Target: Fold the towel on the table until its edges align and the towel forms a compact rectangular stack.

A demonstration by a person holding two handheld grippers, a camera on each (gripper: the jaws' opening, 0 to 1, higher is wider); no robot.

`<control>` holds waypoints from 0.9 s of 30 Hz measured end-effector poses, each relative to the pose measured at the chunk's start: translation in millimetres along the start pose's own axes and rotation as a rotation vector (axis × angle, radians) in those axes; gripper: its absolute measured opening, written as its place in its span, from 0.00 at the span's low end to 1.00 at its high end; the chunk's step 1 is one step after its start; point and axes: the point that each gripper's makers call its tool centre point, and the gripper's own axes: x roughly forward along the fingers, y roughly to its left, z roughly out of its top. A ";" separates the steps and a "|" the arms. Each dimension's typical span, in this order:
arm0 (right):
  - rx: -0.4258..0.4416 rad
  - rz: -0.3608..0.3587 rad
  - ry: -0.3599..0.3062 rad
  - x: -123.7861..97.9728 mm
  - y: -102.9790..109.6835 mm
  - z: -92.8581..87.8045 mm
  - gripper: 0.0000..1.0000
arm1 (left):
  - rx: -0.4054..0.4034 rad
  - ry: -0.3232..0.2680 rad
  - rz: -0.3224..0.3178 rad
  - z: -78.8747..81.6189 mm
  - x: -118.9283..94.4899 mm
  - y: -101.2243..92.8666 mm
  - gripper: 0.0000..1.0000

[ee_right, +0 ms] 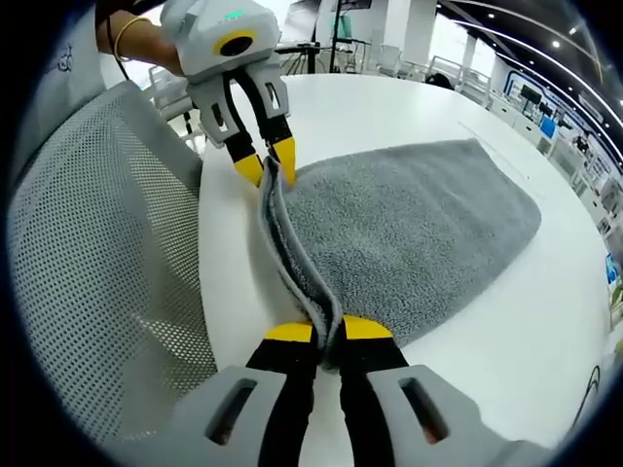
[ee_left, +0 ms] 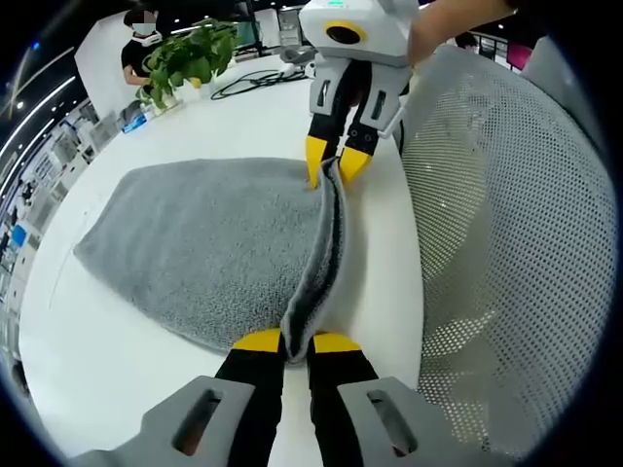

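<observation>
Currently: towel pinched at both ends of one edge

Grey towel [ee_left: 209, 248] lies flat on the white table [ee_left: 117, 360], already doubled over, with its layered edge raised into a ridge along the side nearest the mesh chair. In the left gripper view that ridge runs from the left gripper [ee_left: 296, 342] at the bottom straight up to the right gripper [ee_left: 331, 161] at the far end. Same line in the right gripper view: towel [ee_right: 419, 229] spreads out to the right, ridge runs from the right gripper [ee_right: 329, 331] up to the left gripper [ee_right: 265, 161].

Surface: round-edged white table [ee_right: 526, 341], bare around the towel. Grey mesh chair back [ee_left: 506, 243] sits just beside the table edge, next to the held ridge; also seen at [ee_right: 97, 253]. Farther off on the table: a potted green plant [ee_left: 190, 56] and a black cable [ee_left: 255, 82]. A person [ee_left: 141, 44] stands behind the plant. Open office beyond, with ceiling strip lights and desks.

Grippers:
- left: yellow-tipped jaws closed tight on the towel's stacked edge, fabric sandwiched between them
- right: jaws likewise clamped on the same edge at the opposite corner, layers gripped between the tips
- a hand with a bracelet [ee_right: 131, 37] holds the left gripper body
</observation>
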 end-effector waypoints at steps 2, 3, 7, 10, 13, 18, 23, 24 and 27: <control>0.010 0.008 -0.005 -1.2 3.6 -2.1 0.06 | -0.010 -0.004 -0.006 -0.8 -1.3 -5.0 0.08; 0.012 0.013 -0.006 -2.3 8.8 -2.6 0.06 | -0.017 -0.008 -0.012 -1.2 -2.6 -8.9 0.08; 0.012 0.036 -0.002 -4.1 18.3 -4.7 0.06 | -0.041 -0.016 -0.028 -2.2 -5.7 -20.4 0.08; 0.010 0.046 0.002 -4.4 21.9 -7.0 0.06 | -0.043 -0.016 -0.036 -2.2 -7.1 -26.1 0.08; 0.014 0.050 0.003 -4.9 26.0 -7.6 0.05 | -0.057 -0.019 -0.043 -2.4 -7.5 -28.6 0.08; -0.003 0.036 0.016 -5.6 31.2 -9.0 0.05 | -0.065 -0.003 -0.064 -2.3 -8.7 -34.7 0.08; -0.003 0.035 0.042 -7.7 36.6 -10.2 0.05 | -0.061 -0.021 -0.040 -3.4 -11.0 -41.8 0.08; -0.006 0.040 0.045 -8.7 39.0 -10.4 0.05 | -0.065 -0.022 -0.047 -3.4 -11.5 -43.9 0.08; -0.010 0.055 0.050 -12.9 46.9 -11.0 0.05 | -0.068 -0.015 -0.062 -2.9 -12.6 -50.9 0.08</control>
